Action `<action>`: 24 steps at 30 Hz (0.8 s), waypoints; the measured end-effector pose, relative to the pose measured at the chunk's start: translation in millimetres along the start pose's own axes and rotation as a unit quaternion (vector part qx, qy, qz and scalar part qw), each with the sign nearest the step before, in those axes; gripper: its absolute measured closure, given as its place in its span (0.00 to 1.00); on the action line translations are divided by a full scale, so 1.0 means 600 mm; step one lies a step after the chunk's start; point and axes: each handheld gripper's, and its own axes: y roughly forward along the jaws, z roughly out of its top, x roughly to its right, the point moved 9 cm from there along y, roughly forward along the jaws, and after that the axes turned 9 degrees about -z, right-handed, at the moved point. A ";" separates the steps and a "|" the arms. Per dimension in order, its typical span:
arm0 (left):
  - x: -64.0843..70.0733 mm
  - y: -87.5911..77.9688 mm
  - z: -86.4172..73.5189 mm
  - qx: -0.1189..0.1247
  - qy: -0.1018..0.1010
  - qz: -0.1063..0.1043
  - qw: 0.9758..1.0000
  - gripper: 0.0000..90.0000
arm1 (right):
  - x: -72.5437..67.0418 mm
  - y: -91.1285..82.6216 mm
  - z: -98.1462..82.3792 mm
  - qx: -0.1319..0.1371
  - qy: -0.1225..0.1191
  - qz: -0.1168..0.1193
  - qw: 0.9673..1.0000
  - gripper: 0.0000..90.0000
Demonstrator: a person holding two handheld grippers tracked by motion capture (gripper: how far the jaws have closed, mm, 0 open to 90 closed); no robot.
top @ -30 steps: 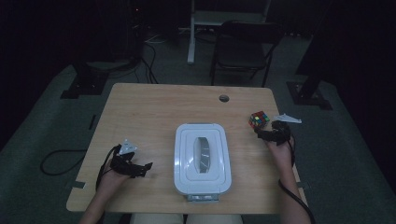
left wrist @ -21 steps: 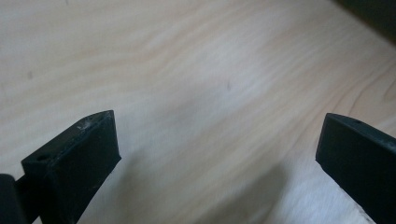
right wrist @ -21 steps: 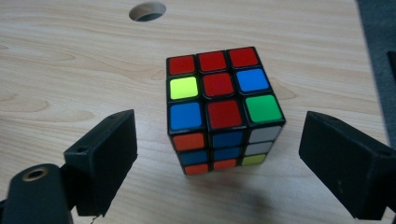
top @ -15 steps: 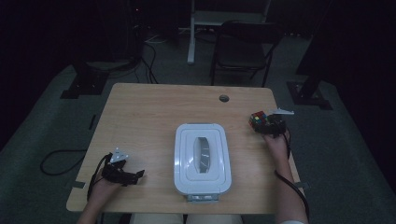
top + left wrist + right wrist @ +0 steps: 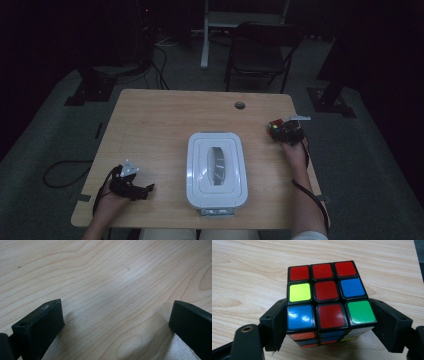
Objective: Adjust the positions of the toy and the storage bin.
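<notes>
A scrambled Rubik's cube [image 5: 275,128] sits near the right edge of the wooden table [image 5: 165,125]. My right gripper [image 5: 280,132] has just been closing, and its jaws now press on the cube's two sides. In the right gripper view the Rubik's cube [image 5: 327,297] shows a mostly red top face between the jaws of the right gripper [image 5: 330,317]. My left gripper [image 5: 145,190] rests low at the table's front left corner, open. The left gripper [image 5: 117,315] has only bare wood between its jaws.
A white lidded container [image 5: 216,170] lies in the middle of the table toward the front edge. A small round cable hole [image 5: 240,105] is at the back. A dark chair [image 5: 260,55] stands behind the table, and cables lie on the floor at left.
The right gripper moved forward to the cube and its jaws closed onto it. The left hand slid a little toward the front edge, then stayed still.
</notes>
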 end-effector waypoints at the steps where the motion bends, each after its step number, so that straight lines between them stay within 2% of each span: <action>1: 0.000 0.000 0.000 -0.001 0.001 0.000 1.000 0.00 | -0.001 0.000 -0.001 -0.002 -0.003 0.002 1.000 0.34; 10: 0.000 0.000 0.000 0.000 -0.001 0.000 1.000 0.00 | -0.001 -0.006 -0.005 -0.005 -0.012 -0.011 1.000 0.37; 15: 0.000 0.000 0.000 0.000 -0.001 0.001 1.000 0.00 | -0.004 -0.021 -0.003 0.002 -0.011 -0.007 1.000 0.38; 24: 0.000 0.000 0.000 0.001 -0.002 0.001 1.000 0.00 | -0.010 -0.053 -0.010 -0.002 -0.016 -0.015 1.000 0.38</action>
